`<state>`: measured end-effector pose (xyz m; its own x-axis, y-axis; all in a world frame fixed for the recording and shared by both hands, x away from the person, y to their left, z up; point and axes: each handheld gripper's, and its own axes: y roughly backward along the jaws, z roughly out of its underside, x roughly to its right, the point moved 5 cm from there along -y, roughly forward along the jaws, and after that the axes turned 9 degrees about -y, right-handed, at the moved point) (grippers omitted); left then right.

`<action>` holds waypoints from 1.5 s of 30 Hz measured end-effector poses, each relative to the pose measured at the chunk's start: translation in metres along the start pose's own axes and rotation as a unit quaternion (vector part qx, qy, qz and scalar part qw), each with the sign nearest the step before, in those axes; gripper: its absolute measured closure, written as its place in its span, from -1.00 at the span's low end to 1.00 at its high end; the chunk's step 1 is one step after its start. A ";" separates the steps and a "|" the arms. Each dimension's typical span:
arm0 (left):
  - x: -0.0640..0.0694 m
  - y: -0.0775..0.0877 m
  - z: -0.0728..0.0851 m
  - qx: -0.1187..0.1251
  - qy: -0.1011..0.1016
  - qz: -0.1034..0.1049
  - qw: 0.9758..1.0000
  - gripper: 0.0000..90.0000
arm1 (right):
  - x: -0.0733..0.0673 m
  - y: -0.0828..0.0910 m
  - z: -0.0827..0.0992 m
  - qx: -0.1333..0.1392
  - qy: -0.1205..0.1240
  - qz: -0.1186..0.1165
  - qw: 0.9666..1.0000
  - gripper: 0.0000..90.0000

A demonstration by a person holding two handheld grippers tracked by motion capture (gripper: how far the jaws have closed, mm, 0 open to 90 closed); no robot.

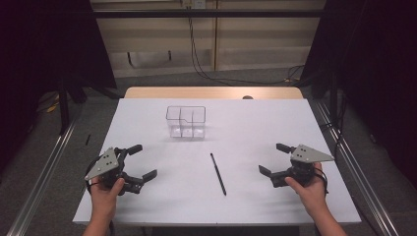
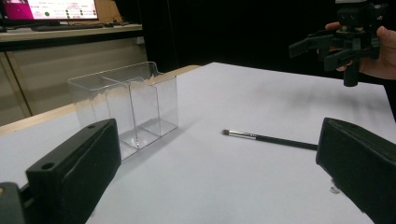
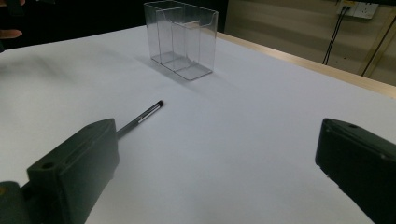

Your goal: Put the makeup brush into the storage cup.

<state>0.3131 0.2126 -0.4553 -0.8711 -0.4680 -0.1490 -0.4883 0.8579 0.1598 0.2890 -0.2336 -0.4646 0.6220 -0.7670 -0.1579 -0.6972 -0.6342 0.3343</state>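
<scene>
While nothing is touching it, the thin black brush [image 1: 218, 173] is lying flat on the white table [image 1: 255, 128], slightly below the table's middle, its tip pointing toward eleven o'clock and its handle end toward five. At about eleven o'clock from the brush, well apart, the clear divided box [image 1: 186, 121] is standing upright. Toward nine o'clock, the left gripper [image 1: 139, 162] is hovering with its jaws spread wide, holding nothing. Toward three o'clock, the right gripper [image 1: 273, 158] is likewise hanging with its jaws spread apart and empty, both grippers lying well apart from the brush and facing inward.
</scene>
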 end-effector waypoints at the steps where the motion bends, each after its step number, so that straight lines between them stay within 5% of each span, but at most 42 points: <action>1: 0.000 0.000 0.000 0.002 0.004 0.000 1.000 -1.00 | -0.001 -0.001 0.000 0.000 0.001 -0.001 1.000 -1.00; 45: -0.003 0.001 0.001 0.005 0.005 -0.004 1.000 -1.00 | -0.035 -0.045 -0.021 0.030 -0.013 -0.062 0.998 -1.00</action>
<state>0.3157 0.2150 -0.4554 -0.8676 -0.4772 -0.1395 -0.4948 0.8563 0.1481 0.3067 -0.1761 -0.4547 0.6958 -0.6838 -0.2197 -0.6359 -0.7287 0.2542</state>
